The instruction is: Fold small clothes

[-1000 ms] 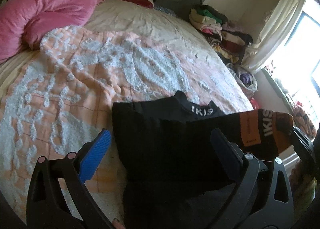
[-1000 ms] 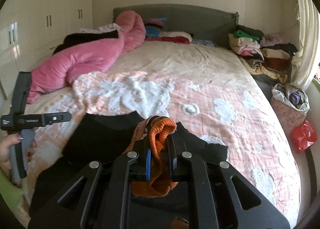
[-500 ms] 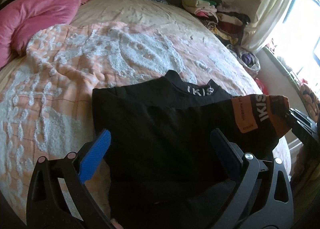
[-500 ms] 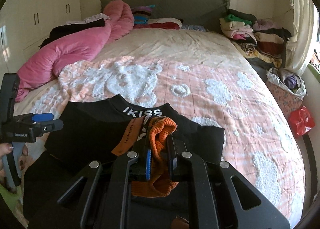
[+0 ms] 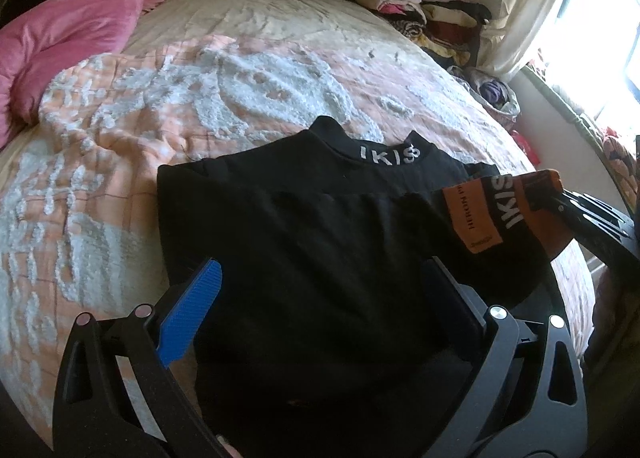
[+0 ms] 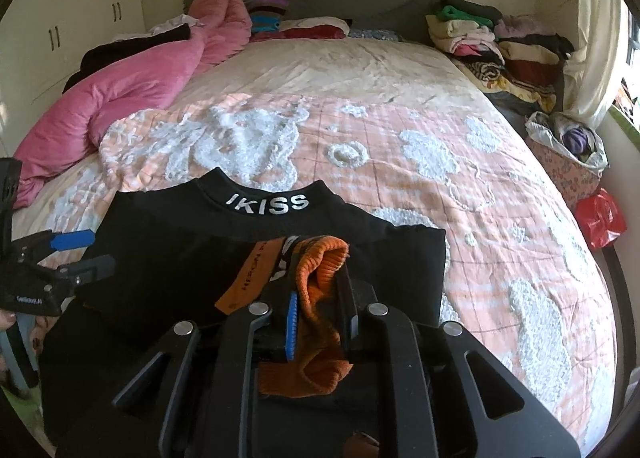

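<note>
Lying flat near the foot edge of the bed (image 6: 400, 70): black top (image 6: 192, 258), collar away from the cameras. Pinching its orange cuff (image 6: 324, 278): right hand-held gripper (image 6: 320, 314), jaws just easing slightly. Hovering spread wide, grasping nothing, over the garment's left side: left hand-held gripper (image 5: 316, 294). Stretching bare beyond the collar: peach blanket (image 6: 400, 186).

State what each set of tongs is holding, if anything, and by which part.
The right tongs pinch the black knitted top by its orange ribbed cuff. The left tongs stand open, holding nothing.
</note>
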{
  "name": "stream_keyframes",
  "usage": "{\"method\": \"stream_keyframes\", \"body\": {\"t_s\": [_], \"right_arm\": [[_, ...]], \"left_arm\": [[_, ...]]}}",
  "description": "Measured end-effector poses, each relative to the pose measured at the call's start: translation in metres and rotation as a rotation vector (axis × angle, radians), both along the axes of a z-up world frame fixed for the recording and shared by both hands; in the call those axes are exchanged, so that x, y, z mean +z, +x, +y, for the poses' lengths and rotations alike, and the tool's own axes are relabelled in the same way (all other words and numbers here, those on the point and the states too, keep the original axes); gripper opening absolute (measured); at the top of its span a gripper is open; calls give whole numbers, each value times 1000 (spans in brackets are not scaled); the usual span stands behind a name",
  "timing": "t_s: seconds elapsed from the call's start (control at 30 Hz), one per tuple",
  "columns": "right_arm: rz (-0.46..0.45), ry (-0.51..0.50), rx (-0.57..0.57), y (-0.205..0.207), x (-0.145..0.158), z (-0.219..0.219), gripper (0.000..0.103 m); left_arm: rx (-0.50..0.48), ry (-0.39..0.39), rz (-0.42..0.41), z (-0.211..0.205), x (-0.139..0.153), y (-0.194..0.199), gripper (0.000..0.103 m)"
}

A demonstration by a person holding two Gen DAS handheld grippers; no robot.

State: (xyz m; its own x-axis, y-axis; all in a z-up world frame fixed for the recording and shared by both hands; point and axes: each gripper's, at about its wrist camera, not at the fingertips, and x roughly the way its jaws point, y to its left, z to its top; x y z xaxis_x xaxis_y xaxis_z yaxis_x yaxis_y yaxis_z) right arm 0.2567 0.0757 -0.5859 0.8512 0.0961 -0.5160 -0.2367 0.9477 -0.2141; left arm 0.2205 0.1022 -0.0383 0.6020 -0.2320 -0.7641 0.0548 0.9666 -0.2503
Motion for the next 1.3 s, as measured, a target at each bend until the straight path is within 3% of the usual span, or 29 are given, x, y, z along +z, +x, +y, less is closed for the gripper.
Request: {"method": "stream_keyframes", "body": {"t_s": [0.47,0.63,0.73,1.0,1.3], "right_arm": [[35,55,-22,-1,-15,-13,21],[72,54,25,-5,-26,1,26],[90,54,53,-6,-32,11,26],[137,50,124,-7,-43,39,35],[188,33,84,6,-62,39,42]], "left_arm": [[-41,21,-3,-13,-3,-3,92],[-52,25,13,-14,-10,-5,66],[-61,29,39,-14,-17,-6,58],[-62,-6,70,-3,-29,-12,56],[-67,-3,69,-3,-30,-14,56]]}}
